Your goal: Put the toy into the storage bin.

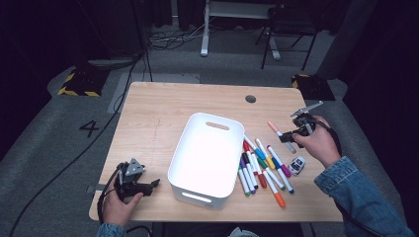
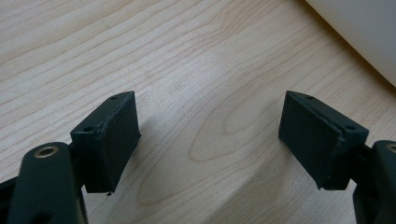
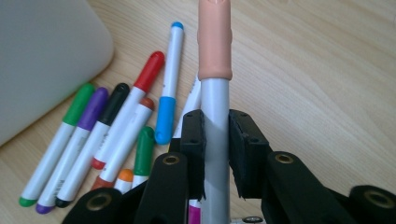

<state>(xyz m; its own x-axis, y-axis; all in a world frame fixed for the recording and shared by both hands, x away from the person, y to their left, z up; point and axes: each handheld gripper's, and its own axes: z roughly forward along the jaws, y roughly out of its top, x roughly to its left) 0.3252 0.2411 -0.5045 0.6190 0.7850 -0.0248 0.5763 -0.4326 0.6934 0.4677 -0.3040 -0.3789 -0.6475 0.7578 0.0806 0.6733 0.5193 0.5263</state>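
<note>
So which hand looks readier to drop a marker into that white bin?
The right. Its gripper is already shut on the peach-capped marker, lifted beside the white bin. The left gripper sits open and empty on the bin's far side from the markers.

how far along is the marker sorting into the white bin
Nothing looks done: the white bin appears empty. In hand: the right hand-held gripper is shut on a peach-capped marker. Left: the pile of markers beside the bin. The left hand-held gripper rests open, holding nothing.
</note>
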